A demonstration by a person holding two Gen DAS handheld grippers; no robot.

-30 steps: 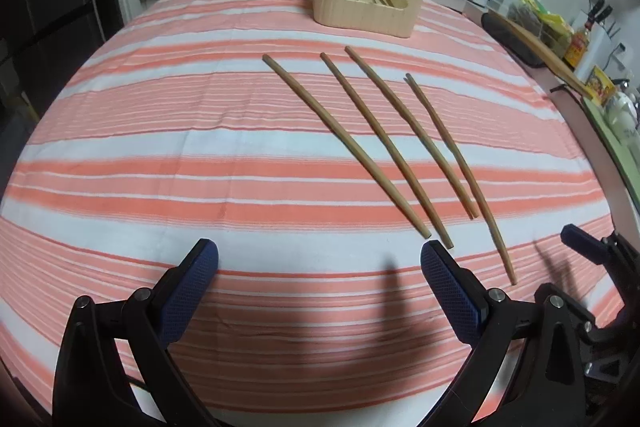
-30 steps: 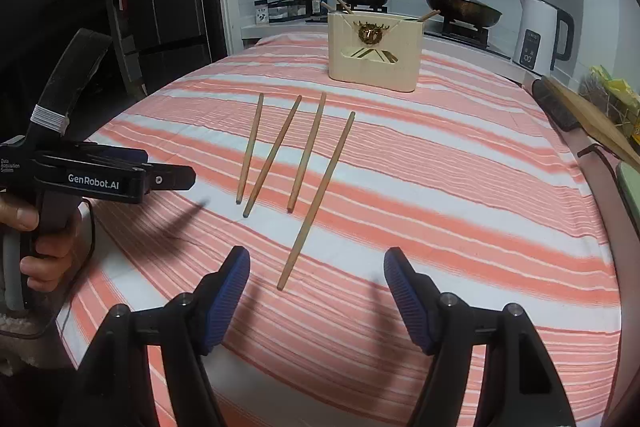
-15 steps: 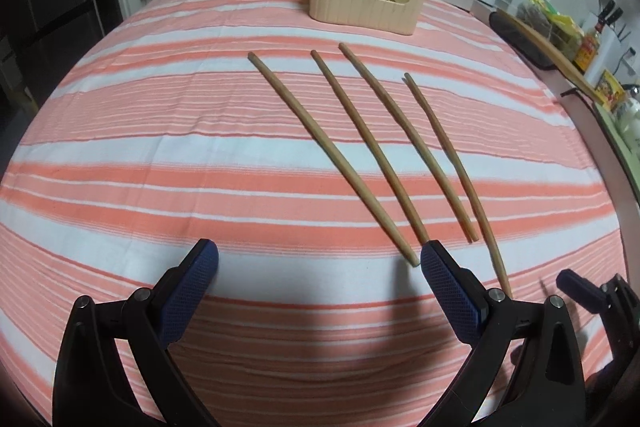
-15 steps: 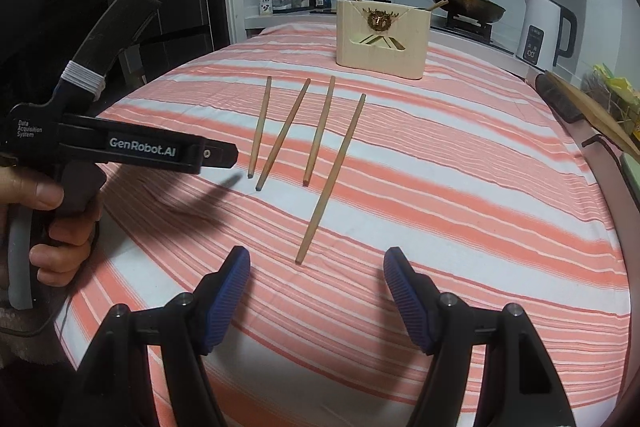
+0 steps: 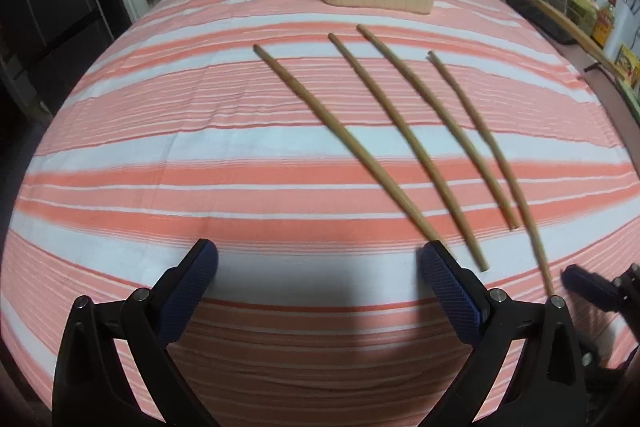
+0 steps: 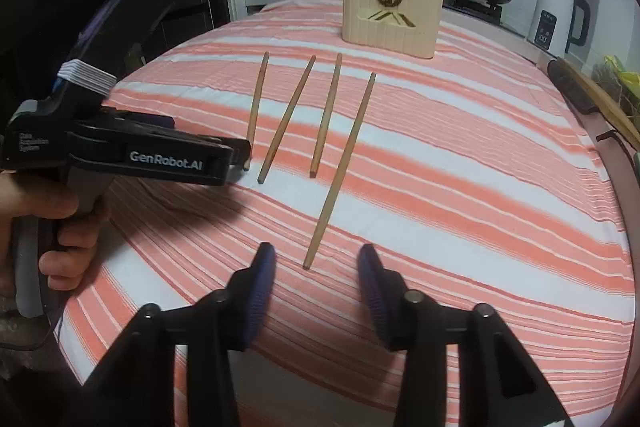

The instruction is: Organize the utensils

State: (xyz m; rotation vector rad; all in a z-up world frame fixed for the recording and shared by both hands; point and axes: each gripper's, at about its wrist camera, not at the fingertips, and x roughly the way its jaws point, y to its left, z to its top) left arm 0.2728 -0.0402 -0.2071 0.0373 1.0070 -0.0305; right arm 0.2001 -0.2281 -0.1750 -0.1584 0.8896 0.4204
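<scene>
Striped tablecloth [image 6: 460, 163]: four chopsticks [image 6: 340, 171]; right gripper [image 6: 316, 279] jaws closing, empty.

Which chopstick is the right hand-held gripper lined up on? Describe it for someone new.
On the striped tablecloth, before the cream utensil holder, lie four wooden chopsticks. It is the rightmost chopstick: its near tip reaches closest to the camera, between the right hand-held gripper pads, untouched.

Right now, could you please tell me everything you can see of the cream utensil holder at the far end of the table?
The cream utensil holder is a ribbed, upright box, seemingly plastic or wood. Its front bears a gold emblem above a slot-like window showing sticks inside. Chopstick ends poke from its top at both sides. It stands on the striped tablecloth, beyond the four loose chopsticks and apart from them.
</scene>
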